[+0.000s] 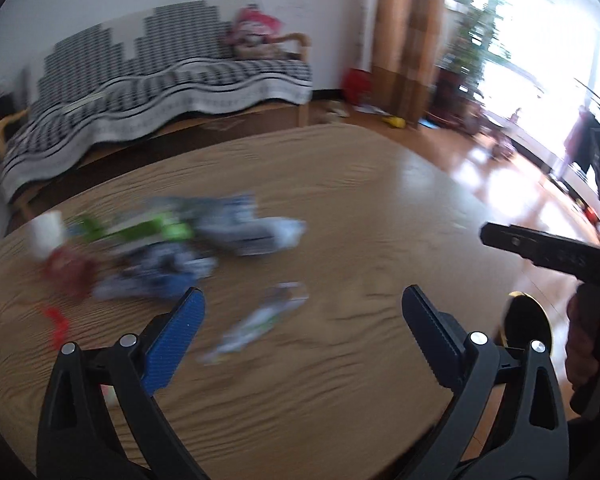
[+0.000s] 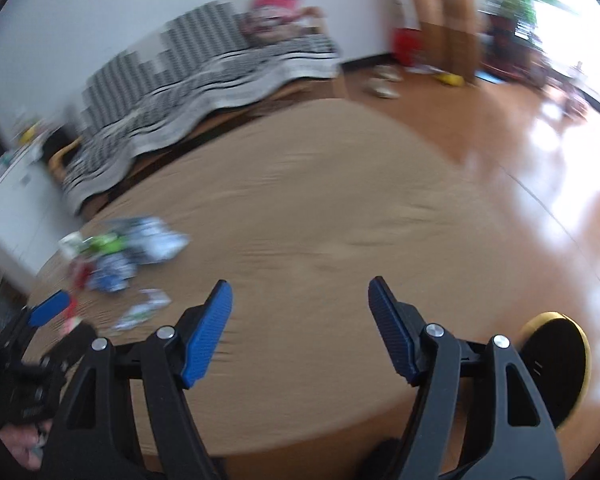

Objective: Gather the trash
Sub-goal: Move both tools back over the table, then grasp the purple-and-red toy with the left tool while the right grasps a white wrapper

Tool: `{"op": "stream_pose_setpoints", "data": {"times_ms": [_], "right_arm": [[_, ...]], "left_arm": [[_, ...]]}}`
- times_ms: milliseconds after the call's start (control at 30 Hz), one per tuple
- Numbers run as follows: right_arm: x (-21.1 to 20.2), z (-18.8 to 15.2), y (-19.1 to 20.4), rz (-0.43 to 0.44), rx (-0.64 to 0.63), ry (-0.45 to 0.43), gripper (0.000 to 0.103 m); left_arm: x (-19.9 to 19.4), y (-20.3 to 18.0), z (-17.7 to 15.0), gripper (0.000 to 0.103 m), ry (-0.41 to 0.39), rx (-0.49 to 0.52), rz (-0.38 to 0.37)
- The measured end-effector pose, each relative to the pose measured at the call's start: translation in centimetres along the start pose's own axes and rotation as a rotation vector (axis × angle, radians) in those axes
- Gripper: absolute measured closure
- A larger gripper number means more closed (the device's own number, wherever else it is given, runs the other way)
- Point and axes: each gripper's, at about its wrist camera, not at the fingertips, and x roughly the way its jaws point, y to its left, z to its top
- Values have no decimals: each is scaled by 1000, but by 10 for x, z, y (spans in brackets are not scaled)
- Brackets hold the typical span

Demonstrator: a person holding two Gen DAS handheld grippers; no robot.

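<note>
We see a sofa [image 1: 140, 80] under a black-and-white patterned throw along the far white wall, with a heap of pink and red things [image 1: 256, 34] at its right end. Wooden floor runs right toward a bright window, with a potted plant [image 1: 476, 36] beside it.

Nearer, the round wooden desk [image 1: 340, 208] fills most of both views. Both views are motion-blurred, so fine detail is lost.

The trash sits in a loose pile [image 1: 172, 248] on the left part of the desk: blue-and-white crumpled wrappers, a green piece, something dark red, and a white cup-like thing [image 1: 48, 236] at the pile's left edge. A single pale wrapper [image 1: 260, 320] lies apart, nearer us, and a small red scrap [image 1: 56, 324] lies by the desk's left edge. A black disc with a yellow rim [image 2: 556, 364] shows at the desk's right near edge.

Our left tool [image 1: 300, 312] hangs over the desk with its fingers spread wide and nothing between them; the lone wrapper lies below the gap, untouched. Our right tool [image 2: 300, 300] is also parted and empty, over bare desk well to the right of the pile.
</note>
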Motion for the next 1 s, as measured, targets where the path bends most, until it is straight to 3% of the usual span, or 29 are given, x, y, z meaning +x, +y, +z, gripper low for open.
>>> {"op": "stream_pose_setpoints", "data": {"times_ms": [133, 300, 500, 667, 767, 833, 933, 1000], "right_arm": [[31, 3, 85, 129, -91, 50, 34], [65, -2, 152, 192, -192, 96, 34], [94, -9, 185, 188, -279, 167, 34], [114, -17, 177, 134, -277, 221, 34], [115, -18, 169, 136, -260, 232, 34], [111, -16, 160, 137, -242, 229, 34], [110, -18, 151, 144, -217, 250, 34], [111, -20, 148, 135, -217, 264, 34]], "left_arm": [[-19, 82, -7, 7, -13, -114, 111], [-31, 173, -29, 7, -1, -251, 226], [-31, 226, -54, 7, 44, -303, 263], [-31, 220, -62, 7, 53, -268, 196], [-28, 193, -62, 7, 45, -159, 102], [-21, 168, -63, 7, 66, -25, 26], [-6, 144, -69, 7, 93, 114, 48], [6, 140, -72, 7, 131, 121, 62]]}}
